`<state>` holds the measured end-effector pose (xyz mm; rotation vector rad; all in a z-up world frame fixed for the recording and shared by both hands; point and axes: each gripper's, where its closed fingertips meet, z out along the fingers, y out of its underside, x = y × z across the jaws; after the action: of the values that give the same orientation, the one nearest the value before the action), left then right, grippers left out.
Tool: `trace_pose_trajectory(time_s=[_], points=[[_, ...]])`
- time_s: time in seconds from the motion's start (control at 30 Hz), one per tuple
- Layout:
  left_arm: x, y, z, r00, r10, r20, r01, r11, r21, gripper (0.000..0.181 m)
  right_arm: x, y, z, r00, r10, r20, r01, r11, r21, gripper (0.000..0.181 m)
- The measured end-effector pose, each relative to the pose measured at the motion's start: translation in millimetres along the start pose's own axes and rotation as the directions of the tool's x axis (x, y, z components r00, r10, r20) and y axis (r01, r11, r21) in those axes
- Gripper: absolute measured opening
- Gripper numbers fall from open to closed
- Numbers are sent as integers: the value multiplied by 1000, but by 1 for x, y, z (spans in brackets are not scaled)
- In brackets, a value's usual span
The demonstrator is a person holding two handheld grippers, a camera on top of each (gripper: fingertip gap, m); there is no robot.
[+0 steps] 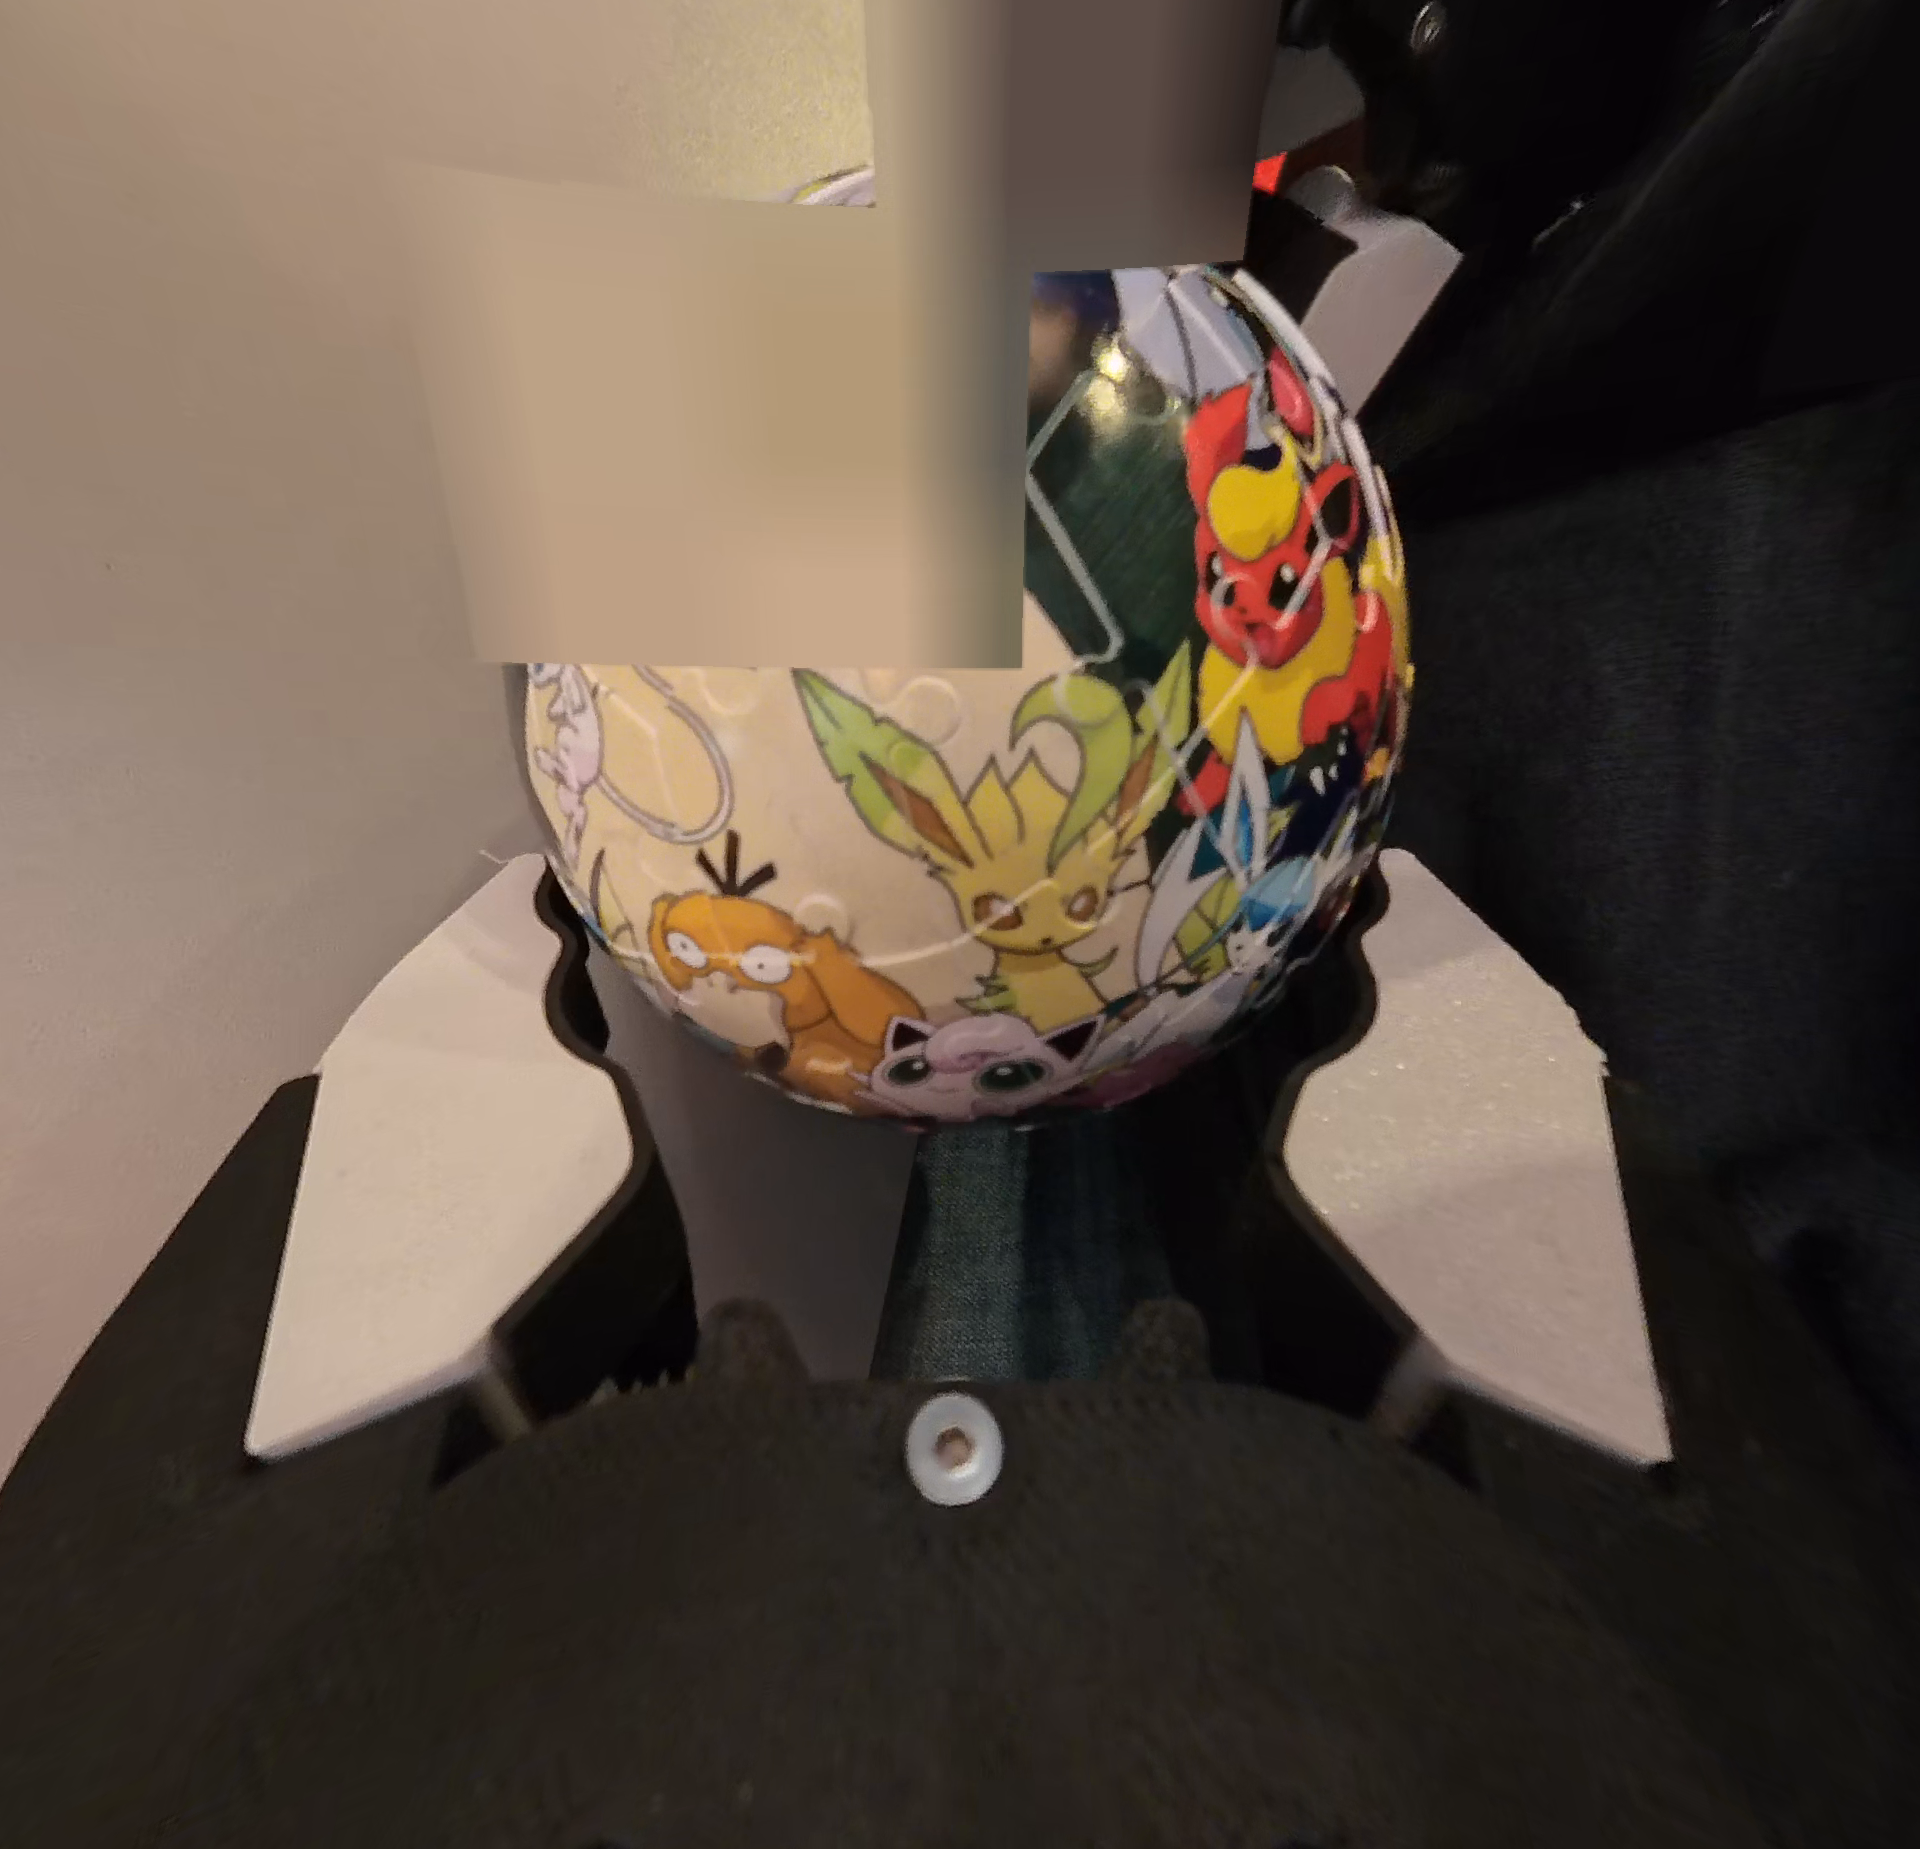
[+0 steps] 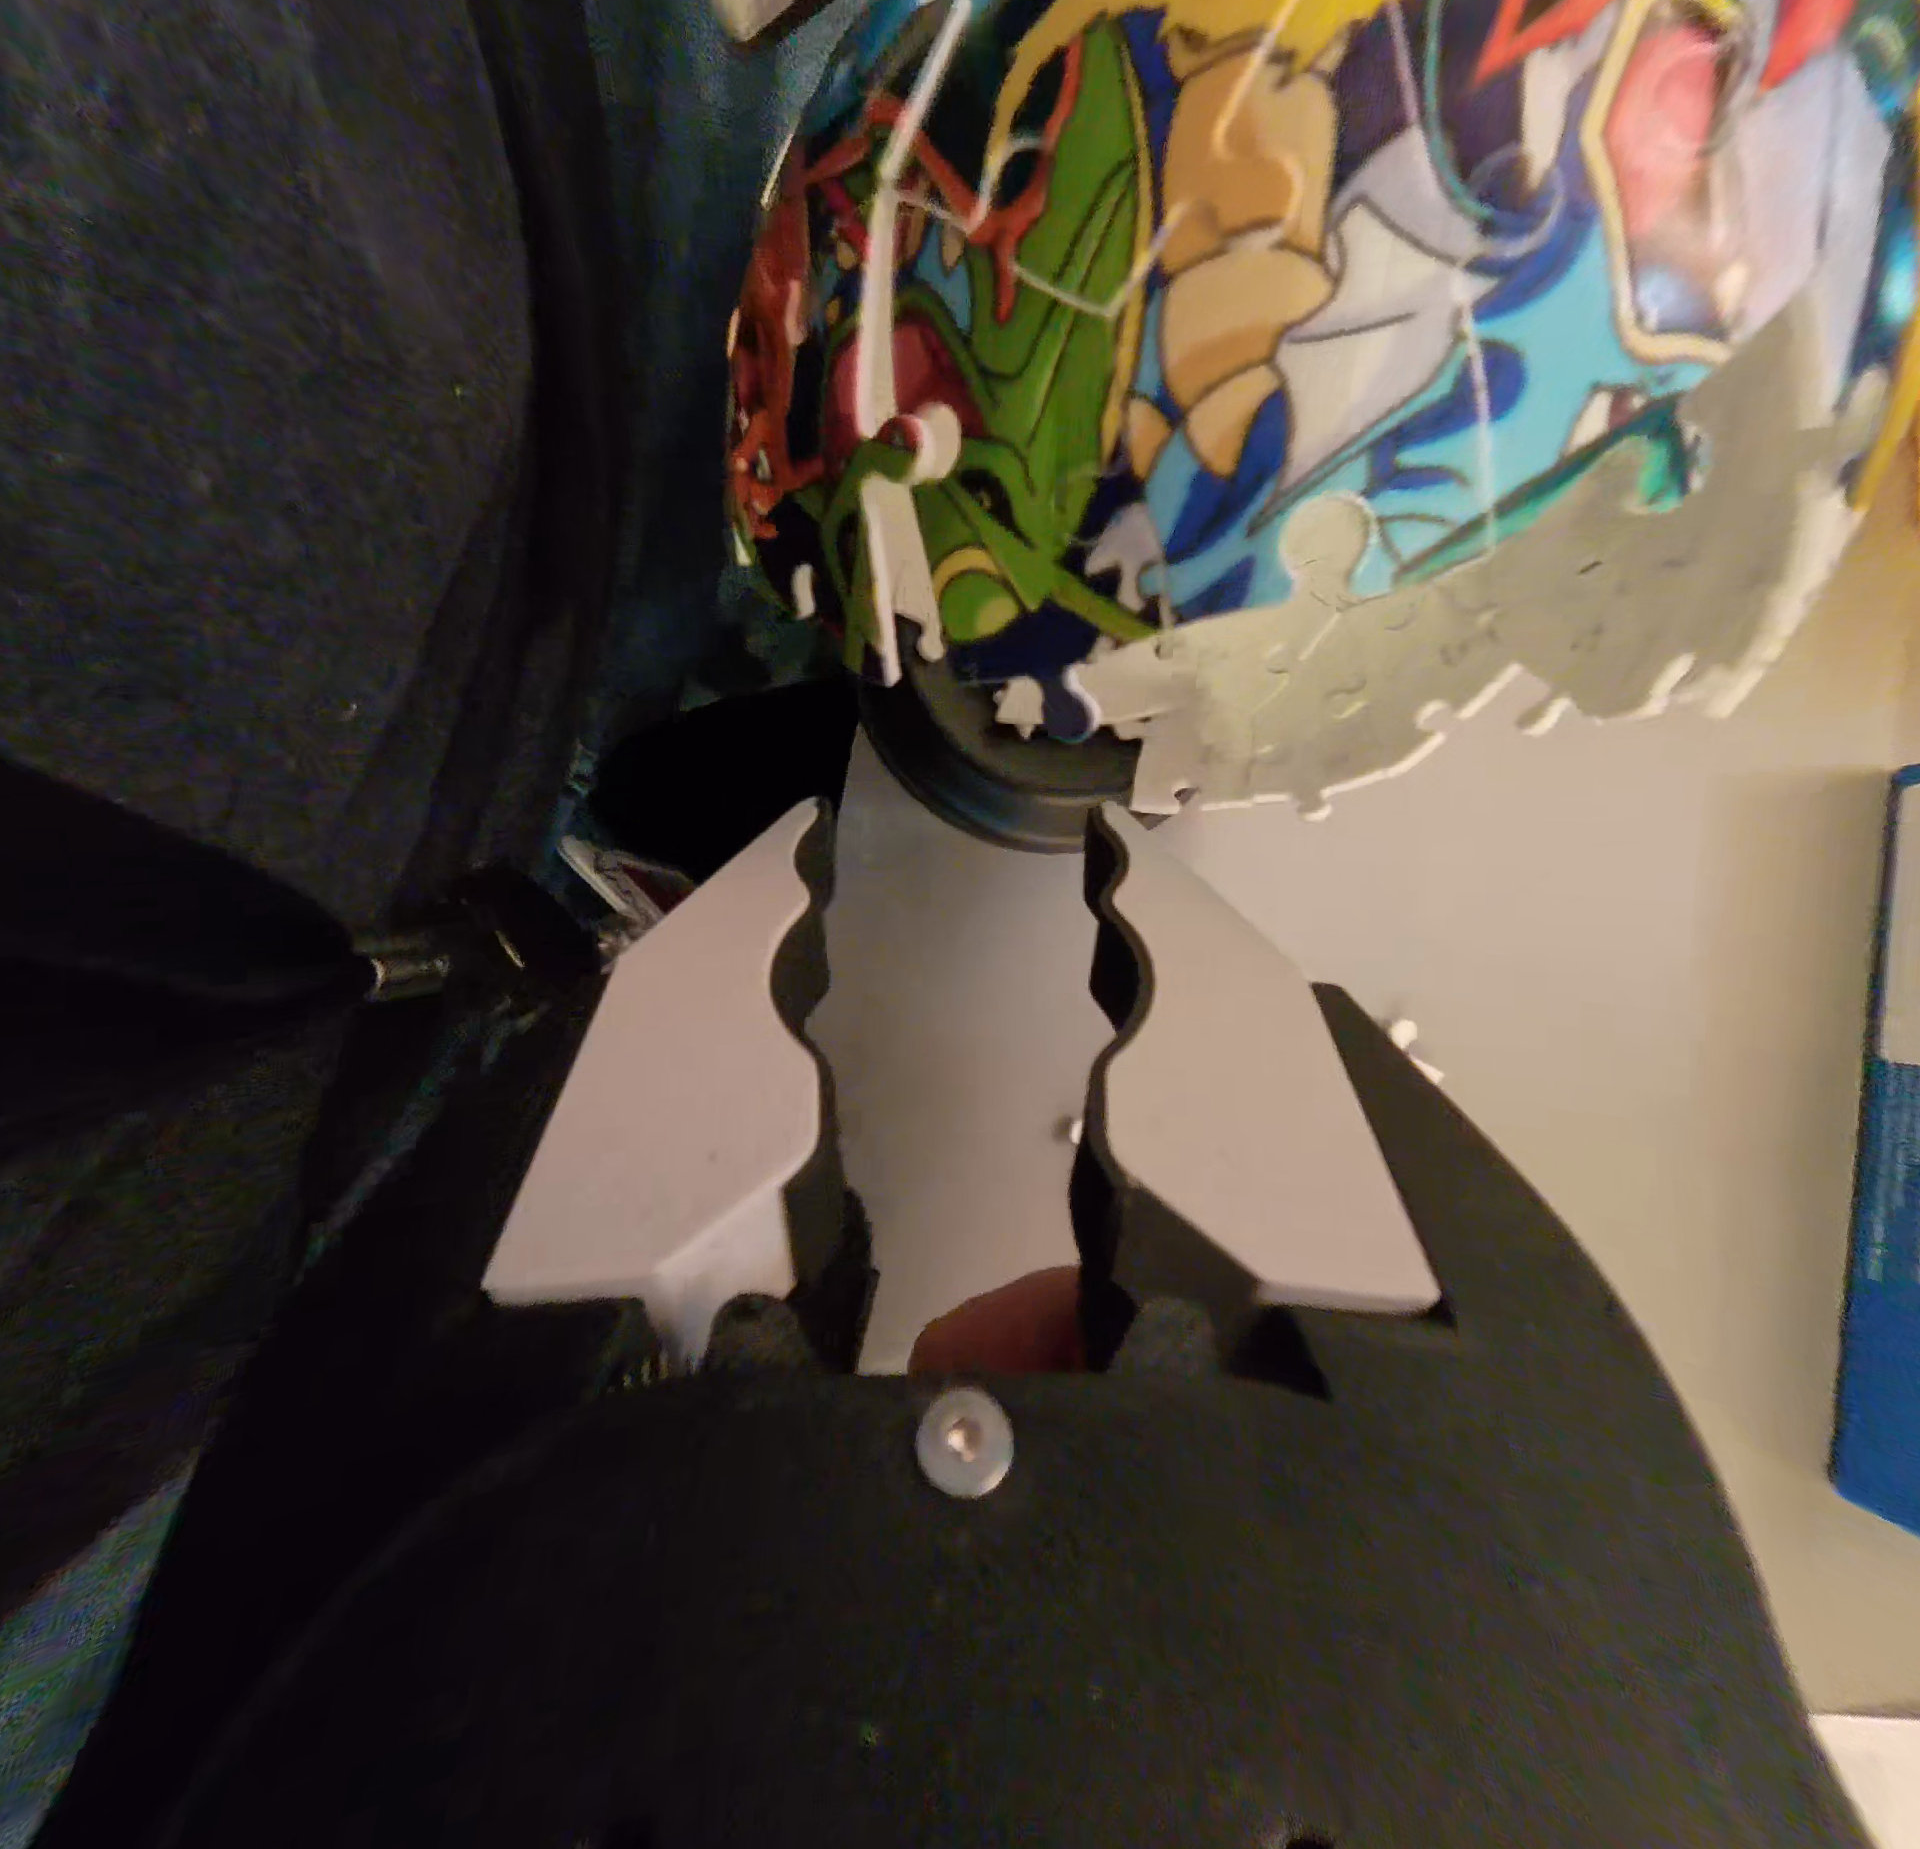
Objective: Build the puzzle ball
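A: Starting nearest the left wrist camera, what is the left claw [image 1: 961, 926] doing?

B: It is gripping the puzzle ball [image 1: 935, 864]. Its two white fingers [image 1: 457, 1155] are spread wide, and the dark wavy pads are pressing against the ball's lower sides, left and right.

A: And the ball itself?

B: It is sitting up between the fingertips, covered in cartoon creatures. A dark hole [image 1: 1101, 511] is showing in its upper right where pieces are missing. A pale wall [image 1: 208, 552] is standing behind it on the left, and dark fabric [image 1: 1662, 760] is filling the right.

A: Now the right wrist view?

B: The right claw [image 2: 956, 833] is standing partly parted, with a clear gap running between its wavy pads. Its tips are sitting just under a dark round ring [image 2: 987, 771] at the ball's lower edge, but I cannot tell whether they are touching it, nor whether anything is being pinched.

A: Farther out?

B: The puzzle ball [image 2: 1299, 293] is filling the top of the view, its ragged open rim showing the pale inner side of the pieces [image 2: 1507, 615]. Dark cloth [image 2: 260, 449] is lying to the left, and a blue object [image 2: 1886, 1124] is standing at the right edge.
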<state>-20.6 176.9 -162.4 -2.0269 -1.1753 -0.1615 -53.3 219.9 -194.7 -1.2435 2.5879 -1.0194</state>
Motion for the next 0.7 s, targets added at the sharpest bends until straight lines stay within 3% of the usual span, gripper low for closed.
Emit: trace_pose_trajectory(time_s=[0.2,0.27,0.33,0.37,0.7], points=[[-1,0,-1,1000,9,-2,-9,1000,-3,134,4,-8,4,978,-188,-89,191,981,30,27],[-1,0,0,1000,18,-1,-18,1000,-8,134,3,-14,7,968,-231,-98,238,969,68,32],[-2,-1,1,1000,28,-1,-28,1000,-14,134,1,-13,12,962,-258,-89,264,963,53,53],[-2,-1,1,999,34,-5,-35,999,-15,134,0,-12,15,957,-277,-85,281,959,45,54],[-2,1,1,999,46,-16,-46,999,-29,134,-8,-7,30,932,-355,-68,356,934,11,36]])
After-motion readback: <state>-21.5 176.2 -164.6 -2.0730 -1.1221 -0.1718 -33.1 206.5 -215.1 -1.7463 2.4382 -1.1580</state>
